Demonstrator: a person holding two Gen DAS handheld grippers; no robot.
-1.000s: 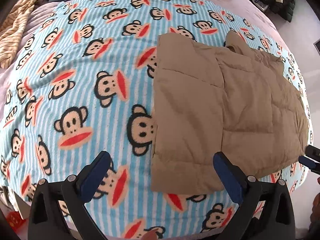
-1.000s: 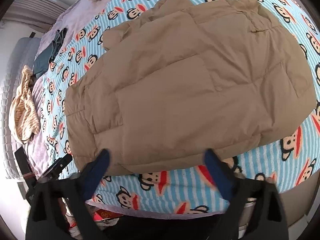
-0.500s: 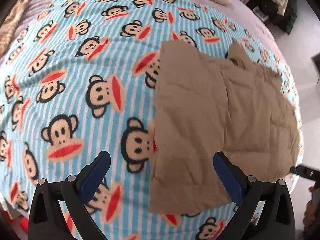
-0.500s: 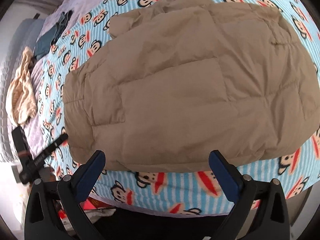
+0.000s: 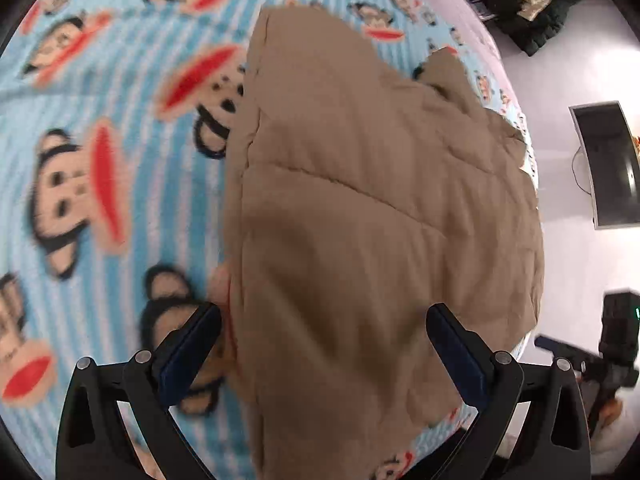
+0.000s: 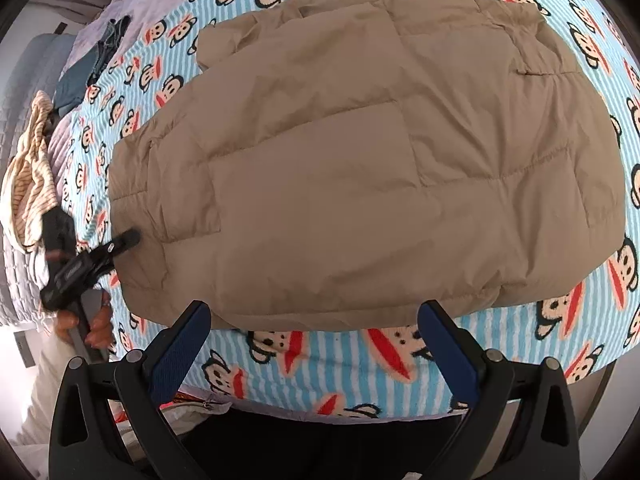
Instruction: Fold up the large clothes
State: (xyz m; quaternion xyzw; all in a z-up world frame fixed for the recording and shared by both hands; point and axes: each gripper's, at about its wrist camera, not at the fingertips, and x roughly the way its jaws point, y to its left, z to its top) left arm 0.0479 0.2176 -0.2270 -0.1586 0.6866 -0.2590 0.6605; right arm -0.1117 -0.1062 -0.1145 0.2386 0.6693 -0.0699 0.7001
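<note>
A tan quilted puffer jacket (image 5: 380,208) lies flat on a blue-striped monkey-print blanket (image 5: 80,184); it also fills the right wrist view (image 6: 360,160). My left gripper (image 5: 324,344) is open and empty, low over the jacket's near left corner, with its fingers (image 5: 192,344) straddling the edge. It also shows in the right wrist view (image 6: 92,260) at the jacket's left hem. My right gripper (image 6: 312,340) is open and empty, just short of the jacket's near edge. It shows at the far right of the left wrist view (image 5: 592,356).
The monkey blanket (image 6: 400,364) covers a bed. A striped cream garment (image 6: 28,184) and dark folded clothes (image 6: 88,68) lie at the bed's far left. A monitor (image 5: 608,164) and dark clothing (image 5: 532,8) sit beyond the bed's right side.
My left gripper has moved forward and right, down onto the jacket's left corner. My right gripper has drawn a little closer to the jacket's near edge.
</note>
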